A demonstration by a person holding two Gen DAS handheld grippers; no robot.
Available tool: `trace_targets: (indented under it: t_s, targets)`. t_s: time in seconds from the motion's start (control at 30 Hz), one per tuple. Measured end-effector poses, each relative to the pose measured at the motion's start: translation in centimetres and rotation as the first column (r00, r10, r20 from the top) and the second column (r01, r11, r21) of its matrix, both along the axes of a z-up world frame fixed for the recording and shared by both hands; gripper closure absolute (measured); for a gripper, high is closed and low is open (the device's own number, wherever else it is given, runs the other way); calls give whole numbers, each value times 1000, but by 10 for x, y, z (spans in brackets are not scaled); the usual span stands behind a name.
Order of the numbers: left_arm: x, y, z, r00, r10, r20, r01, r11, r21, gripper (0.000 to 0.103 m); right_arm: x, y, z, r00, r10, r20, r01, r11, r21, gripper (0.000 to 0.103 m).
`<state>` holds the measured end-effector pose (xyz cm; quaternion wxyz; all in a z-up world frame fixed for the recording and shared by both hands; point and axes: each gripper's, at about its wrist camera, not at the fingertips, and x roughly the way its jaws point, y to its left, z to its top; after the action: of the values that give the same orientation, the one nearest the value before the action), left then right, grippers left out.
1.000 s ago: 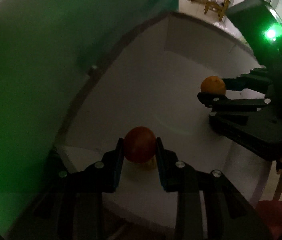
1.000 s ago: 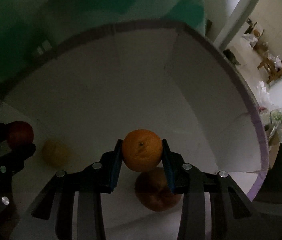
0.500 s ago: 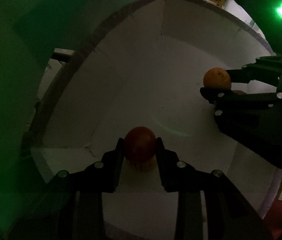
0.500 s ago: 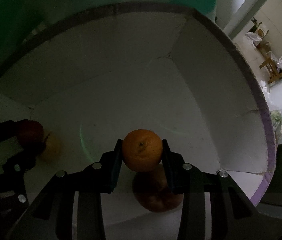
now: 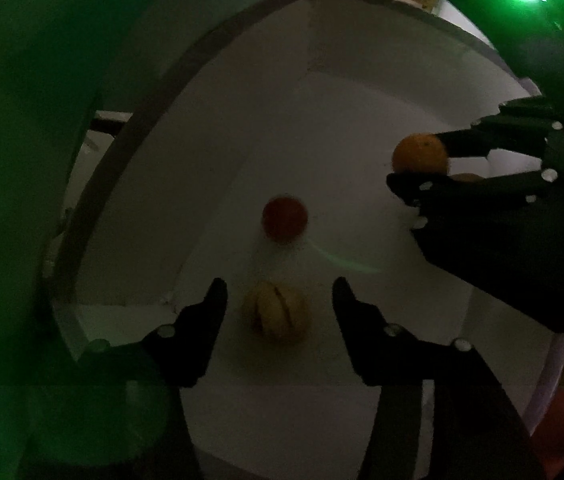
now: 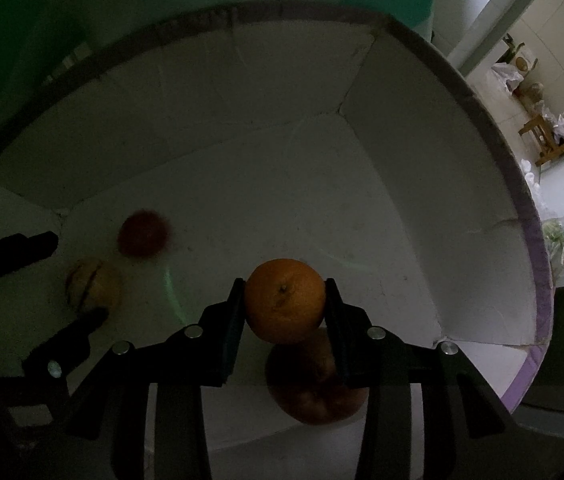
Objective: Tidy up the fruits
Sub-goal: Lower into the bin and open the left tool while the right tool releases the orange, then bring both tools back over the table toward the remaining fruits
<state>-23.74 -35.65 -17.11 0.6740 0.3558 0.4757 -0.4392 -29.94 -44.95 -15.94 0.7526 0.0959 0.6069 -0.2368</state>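
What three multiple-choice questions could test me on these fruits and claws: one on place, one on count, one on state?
1. Where is the orange?
A) between the right gripper's fingers
B) on a plate
C) in a bare hand

2. How many fruits does the right wrist view show in the white box?
A) two
B) four
C) six

3. What does the left gripper grip?
A) red fruit
B) yellow fruit
C) nothing

Answers:
1 A: its jaws, now opening, flank it.
2 B: orange, red fruit, yellow fruit, apple.
3 C: its opening jaws stand clear of both fruits.
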Motion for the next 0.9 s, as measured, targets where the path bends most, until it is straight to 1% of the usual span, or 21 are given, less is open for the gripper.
trace_targets:
  t_s: [0.03,0.07,0.27,0.33,0.37,0.4,0.43,0.6,0.7,0.77,0.9]
  targets:
    - [0,0,1,1000,-5,6,5,1000,-3,42,0,0,1,1000,0,5,0,1000,0,45]
    - [1,0,2,1000,-7,10,7,1000,-4,41,0,0,2,1000,0,12,0,1000,0,40]
    - [6,2,7,1000,-16,26,17,1000,-11,39,1,-1,1,1000,-1,15,1,1000,-1,40]
    - [-12,3,8,999,-20,32,20,1000,-16,36,1,-1,0,1000,0,15,0,1000,-2,40]
    - [-12,4,9,999,-23,39,24,1000,-19,34,1,-1,0,1000,0,15,0,1000,-3,39]
    - [-22,-1,9,999,-22,48,24,999,-22,28,1,-1,0,1000,-1,15,1,1000,-2,39]
    - [-39,-7,5,999,-17,51,18,999,-27,25,1,-1,0,1000,-1,15,1,1000,-2,39]
    - [-42,-1,8,1000,10,29,-9,999,-35,25,1,-1,0,1000,-1,15,1,1000,-2,39]
    - [-45,2,12,1000,7,25,-6,998,-55,22,1,0,0,1000,-2,15,2,1000,-2,35]
    - [-49,5,16,1000,-6,30,8,997,-76,17,1,0,1,1000,-5,17,5,1000,-1,30]
    - [-63,13,31,997,-52,56,58,992,-114,15,-2,0,2,1000,-14,13,14,1000,-9,24]
